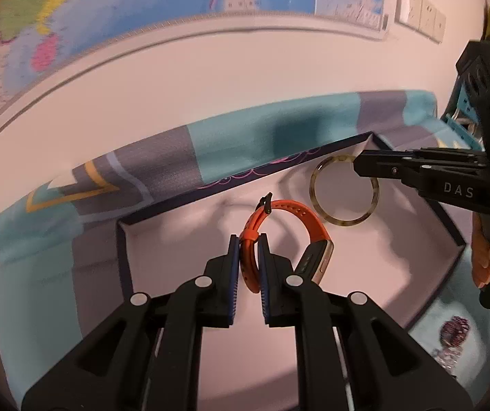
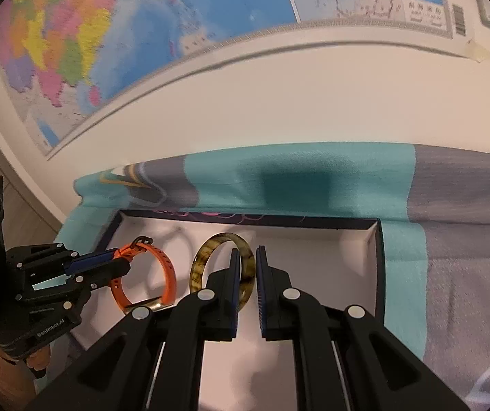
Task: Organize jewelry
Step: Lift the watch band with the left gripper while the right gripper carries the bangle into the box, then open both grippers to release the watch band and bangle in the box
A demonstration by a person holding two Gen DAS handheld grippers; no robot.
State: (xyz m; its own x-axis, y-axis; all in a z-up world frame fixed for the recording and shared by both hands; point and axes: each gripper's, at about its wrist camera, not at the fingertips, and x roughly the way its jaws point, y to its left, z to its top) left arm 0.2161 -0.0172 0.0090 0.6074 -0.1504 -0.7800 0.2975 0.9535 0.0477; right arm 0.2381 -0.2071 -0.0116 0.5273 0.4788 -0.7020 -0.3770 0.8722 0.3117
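Left wrist view first: my left gripper (image 1: 249, 267) is clamped on the orange silicone strap of a smartwatch (image 1: 288, 226), its blue pads squeezing the band edge-on while the gold-cased watch body hangs to the right, above the pale floor of a shallow, dark-rimmed rectangular box (image 1: 123, 253). Just beyond it, I see a mottled amber-and-brown resin bangle (image 1: 317, 202) standing on edge, with my right gripper (image 1: 359, 166) coming in from the right and covering its upper right arc. In the right wrist view, that right gripper (image 2: 246, 281) pinches the bangle (image 2: 207, 257) through its wall, one finger inside the ring and one outside. The smartwatch (image 2: 166, 274) sits just beside the bangle, to its left, held by the left gripper (image 2: 116, 258). The box (image 2: 380, 257) rests on a teal and grey patterned cloth (image 2: 450, 274) against a white wall carrying a coloured map (image 2: 90, 34).
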